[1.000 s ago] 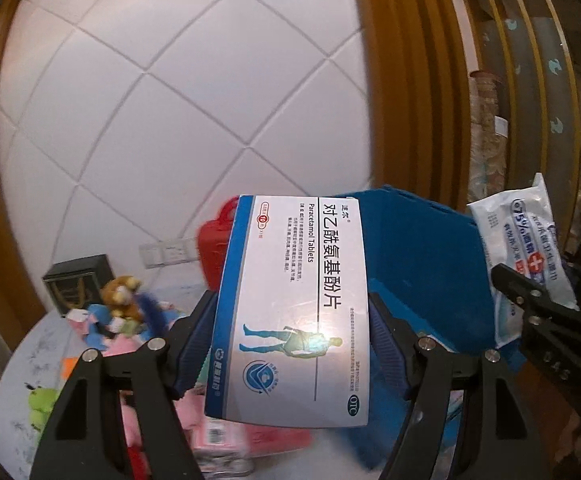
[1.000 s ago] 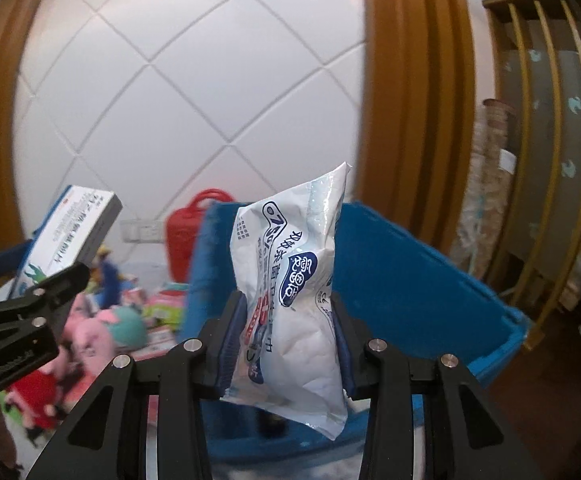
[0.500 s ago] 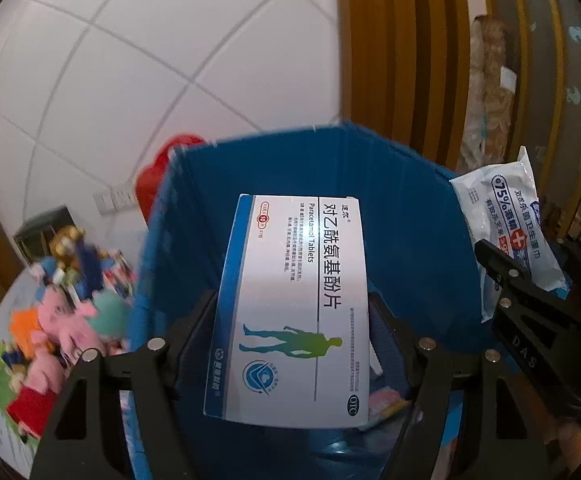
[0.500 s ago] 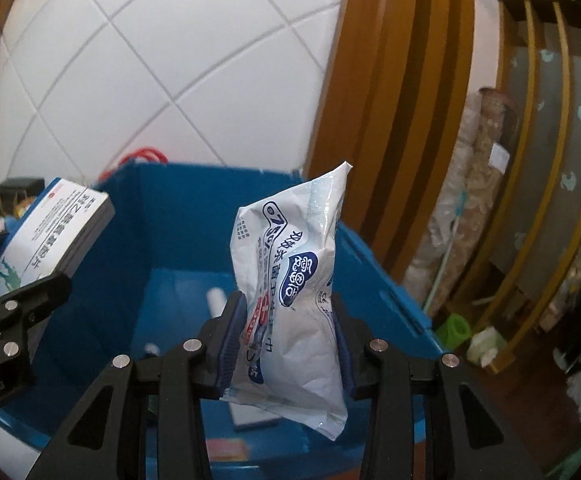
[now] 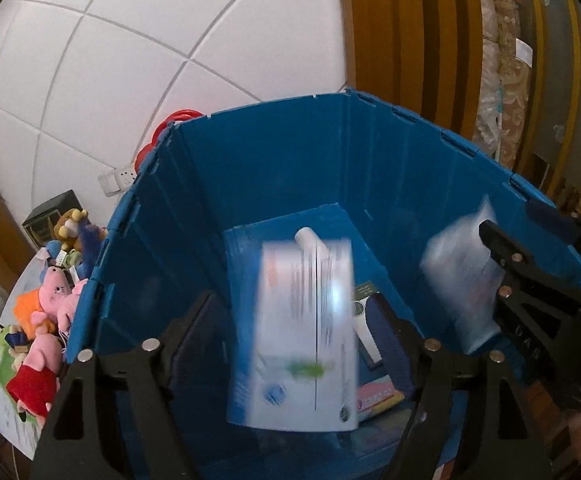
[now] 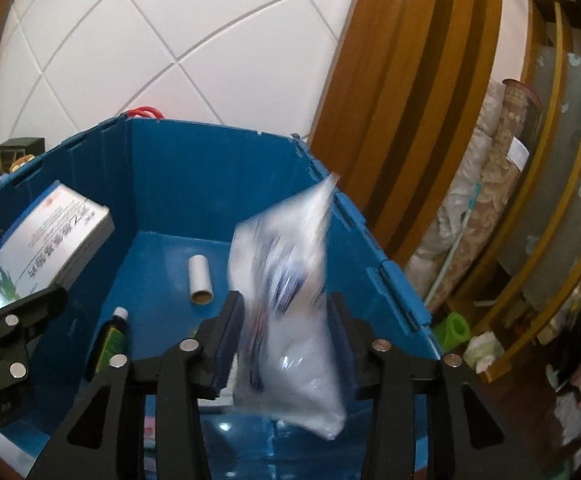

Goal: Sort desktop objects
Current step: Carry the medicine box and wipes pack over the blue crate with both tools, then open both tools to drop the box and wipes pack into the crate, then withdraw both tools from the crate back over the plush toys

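We find both grippers poised over a blue bin (image 5: 390, 168) of ribbed, folding plastic panels with hinged rim tabs.

The left gripper (image 5: 294, 320) has just been opening its jaws. The tablet box (image 5: 302, 332), a flat white card carton with a blue edge and a green figure, sits between the dark ribbed pads, clear of both, and is motion-blurred and tilted. We judge it released and inside the bin's mouth.

The right gripper (image 6: 286, 328) has likewise just been opening. The wipes pouch (image 6: 290, 320), a soft, glossy white plastic sachet with blue print, is smeared by blur between the pads. A gap shows on the right pad's side; on the left side we cannot tell whether it touches.

On the bin floor the right wrist view shows a cardboard tube (image 6: 199, 276) lying on its side and a small dark bottle with a white cap (image 6: 112, 340), well apart from each other. It also gives the carton's print sharply.

Only the left wrist view shows a heap of plush toys (image 5: 46, 320) outside the bin's left wall, a pink packet (image 5: 378, 394) on the floor, and a wall socket (image 5: 117, 179) on the quilted white panel (image 5: 130, 60).
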Available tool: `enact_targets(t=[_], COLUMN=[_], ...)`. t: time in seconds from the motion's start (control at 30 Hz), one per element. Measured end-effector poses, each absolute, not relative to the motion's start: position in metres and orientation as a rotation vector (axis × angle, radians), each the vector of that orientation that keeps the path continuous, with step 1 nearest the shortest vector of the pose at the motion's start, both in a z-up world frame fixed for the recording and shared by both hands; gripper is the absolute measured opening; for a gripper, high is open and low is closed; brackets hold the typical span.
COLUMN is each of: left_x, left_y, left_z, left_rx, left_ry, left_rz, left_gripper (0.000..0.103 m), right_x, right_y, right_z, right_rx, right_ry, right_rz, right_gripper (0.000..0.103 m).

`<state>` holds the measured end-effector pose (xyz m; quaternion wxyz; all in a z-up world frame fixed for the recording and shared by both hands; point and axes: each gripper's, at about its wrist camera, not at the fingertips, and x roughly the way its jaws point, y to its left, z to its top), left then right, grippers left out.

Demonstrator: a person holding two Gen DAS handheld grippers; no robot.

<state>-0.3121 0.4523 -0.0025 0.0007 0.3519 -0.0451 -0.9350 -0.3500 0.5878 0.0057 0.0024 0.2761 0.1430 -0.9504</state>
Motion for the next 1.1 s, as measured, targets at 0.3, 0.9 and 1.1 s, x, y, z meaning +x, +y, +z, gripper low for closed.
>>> enact_targets(t=[0.3, 0.9, 1.1], left_x=[-0.308, -0.261, -0.249], left_y=[0.445, 0.431, 0.421], left_z=[0.002, 0.04, 0.047], left_rx=[1.06, 0.73, 0.701], left_ry=[-0.133, -0.128, -0.097], left_rz=[-2.914, -2.952, -2.926], left_gripper=[0.088, 0.099, 0.099], right_x=[-0.342, -0.307, -0.296], right_y=[0.587, 0.588, 0.579], right_z=[0.01, 0.036, 0.043], right_rx=[0.797, 0.623, 0.584], right_ry=[0.463, 0.389, 0.369], right_rz=[-2.983, -3.015, -2.98], right_gripper=[0.09, 0.103, 0.103])
